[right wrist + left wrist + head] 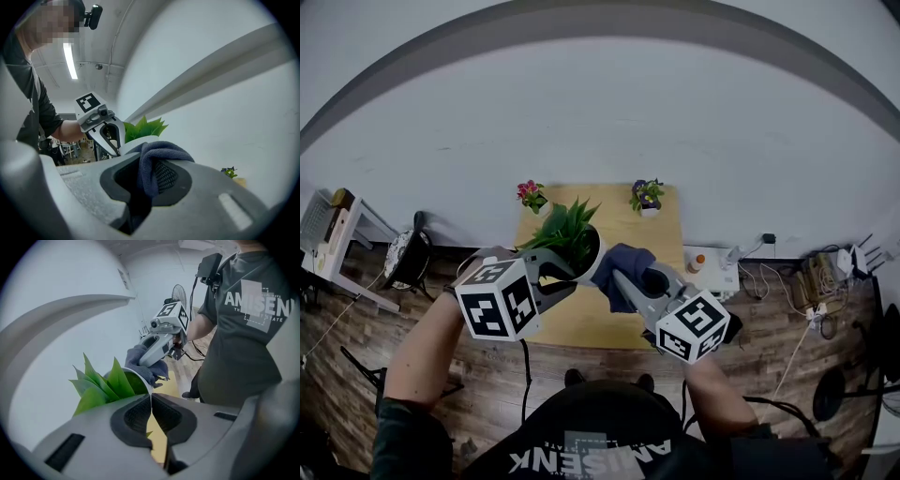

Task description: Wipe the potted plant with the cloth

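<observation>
The potted plant, green spiky leaves [567,230] in a white pot [592,255], is held up above the wooden table [581,323]. My left gripper [570,269] is shut on the pot's thin rim [140,379], which runs between the pads [136,416]; the leaves [101,387] rise just beyond. My right gripper [621,274] is shut on a dark blue cloth [623,267], which lies against the pot's right side. In the right gripper view the cloth [152,161] bunches between the jaws of my right gripper [147,174], with the pot [138,139] and my left gripper [105,129] behind it.
Two small flowering pots [531,195] [646,196] stand at the table's far edge by the white wall. A white box with an orange-capped bottle [698,262] sits to the right, cables [811,291] beyond it. A fan [405,255] stands to the left.
</observation>
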`<state>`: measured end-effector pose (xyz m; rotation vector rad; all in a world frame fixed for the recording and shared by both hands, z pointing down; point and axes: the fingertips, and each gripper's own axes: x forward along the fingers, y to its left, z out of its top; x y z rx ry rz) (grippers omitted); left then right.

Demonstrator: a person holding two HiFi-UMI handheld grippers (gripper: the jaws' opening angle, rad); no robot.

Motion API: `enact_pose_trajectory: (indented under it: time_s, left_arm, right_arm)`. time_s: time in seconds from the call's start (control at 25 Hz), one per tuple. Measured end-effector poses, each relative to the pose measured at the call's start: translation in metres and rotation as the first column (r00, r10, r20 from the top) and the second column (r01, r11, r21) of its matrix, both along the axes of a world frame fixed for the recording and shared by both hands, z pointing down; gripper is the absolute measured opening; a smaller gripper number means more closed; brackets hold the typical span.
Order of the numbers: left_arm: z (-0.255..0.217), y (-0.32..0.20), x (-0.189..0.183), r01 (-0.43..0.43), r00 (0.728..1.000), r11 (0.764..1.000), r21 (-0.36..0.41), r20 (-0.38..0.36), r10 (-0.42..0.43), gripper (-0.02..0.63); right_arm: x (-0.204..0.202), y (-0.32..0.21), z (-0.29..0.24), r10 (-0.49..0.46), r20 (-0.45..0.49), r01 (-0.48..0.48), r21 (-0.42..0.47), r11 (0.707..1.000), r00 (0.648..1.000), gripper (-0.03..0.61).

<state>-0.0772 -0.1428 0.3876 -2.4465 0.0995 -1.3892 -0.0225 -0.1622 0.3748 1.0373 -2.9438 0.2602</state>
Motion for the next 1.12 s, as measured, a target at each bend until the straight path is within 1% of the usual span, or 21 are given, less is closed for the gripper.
enact_pose_trajectory:
  time_s: [0.12,0.36,0.44,0.52,0.64,0.8,0.88,1.0,1.12]
  left_arm:
    - [0.002,0.004,0.0,-0.017,1.0,1.0,0.002,0.009,0.017,0.009]
    - [0.006,0.01,0.004,-0.069,0.997,0.998,0.011,0.042,0.069,0.011]
    - [0.007,0.011,0.005,-0.088,0.995,0.996,0.019,0.052,0.087,0.011]
    - [0.008,0.013,0.005,-0.11,0.992,0.994,0.029,0.066,0.108,0.011]
    - [0.009,0.017,0.003,-0.144,0.987,0.99,0.016,0.069,0.142,0.011]
    - [0.009,0.025,0.003,-0.178,0.98,0.984,-0.016,0.083,0.179,0.011]
    - [0.006,0.027,0.005,-0.188,0.98,0.982,-0.009,0.07,0.188,0.011]
    - [-0.003,0.026,0.004,-0.193,0.98,0.981,0.013,0.054,0.192,0.011]
    - [-0.007,0.027,0.003,-0.204,0.977,0.978,0.039,0.072,0.201,0.011]
  right_arm:
    - [0.004,0.002,0.017,-0.01,-0.02,0.009,-0.027,1.0,1.0,0.046]
    - [0.018,0.003,0.056,0.001,-0.078,-0.01,-0.114,0.993,0.997,0.046]
    - [0.024,0.005,0.065,-0.014,-0.107,0.001,-0.127,0.992,0.994,0.046]
    - [0.031,0.007,0.061,-0.021,-0.109,0.007,-0.128,0.992,0.994,0.046]
    - [0.036,0.007,0.028,-0.038,-0.06,0.033,-0.073,0.997,0.997,0.046]
    - [0.027,0.011,-0.033,-0.119,0.03,0.118,0.038,0.992,0.992,0.046]
    - [0.019,0.014,-0.052,-0.152,0.052,0.148,0.076,0.986,0.987,0.046]
    - [0.008,0.014,-0.064,-0.175,0.049,0.169,0.102,0.98,0.983,0.046]
    - [0.006,0.01,-0.062,-0.17,0.055,0.165,0.094,0.982,0.984,0.046]
